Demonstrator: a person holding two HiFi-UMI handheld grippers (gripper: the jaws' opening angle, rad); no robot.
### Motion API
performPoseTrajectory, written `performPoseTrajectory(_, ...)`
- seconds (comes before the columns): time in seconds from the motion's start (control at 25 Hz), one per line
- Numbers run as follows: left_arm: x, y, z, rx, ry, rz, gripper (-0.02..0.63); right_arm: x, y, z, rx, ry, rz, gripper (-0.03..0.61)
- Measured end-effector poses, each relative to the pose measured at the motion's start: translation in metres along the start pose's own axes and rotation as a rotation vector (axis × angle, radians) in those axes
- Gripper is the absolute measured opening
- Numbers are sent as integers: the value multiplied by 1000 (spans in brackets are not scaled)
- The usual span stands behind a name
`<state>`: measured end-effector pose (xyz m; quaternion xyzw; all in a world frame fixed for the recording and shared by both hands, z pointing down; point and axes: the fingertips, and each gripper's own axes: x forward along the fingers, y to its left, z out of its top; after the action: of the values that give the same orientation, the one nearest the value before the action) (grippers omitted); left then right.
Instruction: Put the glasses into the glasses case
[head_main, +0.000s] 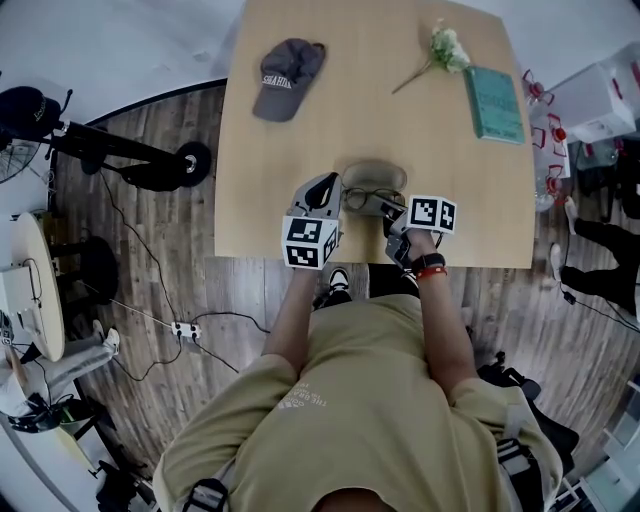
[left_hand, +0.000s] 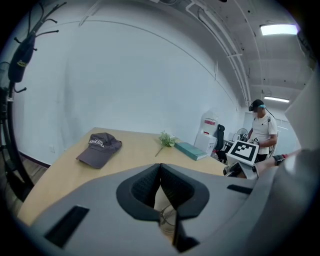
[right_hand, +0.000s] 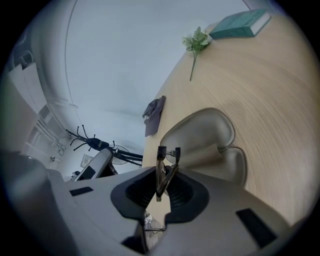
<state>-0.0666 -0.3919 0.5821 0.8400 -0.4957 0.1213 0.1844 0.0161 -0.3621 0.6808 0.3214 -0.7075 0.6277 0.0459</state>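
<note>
1. Beige glasses case (right_hand: 212, 131) lies open on the worktop (right_hand: 272, 95) just ahead of my two grippers. Its hollow is turned up and, as far as I see, empty.
2. My right gripper (right_hand: 164, 176) is almost closed and pinches the glasses (right_hand: 161, 154) by a thin part near the hinge. The frame stands up out of the jaws, near the close edge of the case.
3. My left gripper (left_hand: 160, 167) has its jaws together at the tips. A lens (left_hand: 167, 216) shows just under them, but I cannot tell if they really pinch the frame.
4. To do this step well, I think I should bring the glasses low over the hollow, with the lenses along the long side of the case, and make sure the temples are folded.
5. I should let go only when the frame rests on the lining, because from higher it may tip over the rim.
6. Closing the lid is not yet done, and it will need a free gripper afterwards.
</note>
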Motion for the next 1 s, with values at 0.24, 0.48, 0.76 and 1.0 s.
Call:
performPoseTrajectory(0.24, 9, 10, -5, -13, 18, 0, 23, 13, -23, -8, 75, 84, -41, 61)
performPoseTrajectory(0.48, 16, 16, -11, -28, 34, 3, 23, 17, -38, -8, 62, 124, -112, 64)
performPoseTrajectory(0.76, 23, 17, -14, -37, 40, 2, 23, 17, -53, -16, 44, 158, -163, 89)
performPoseTrajectory(1.0, 26, 15, -17, -40, 46, 2, 23, 16, -58, -21, 83, 151, -181, 101)
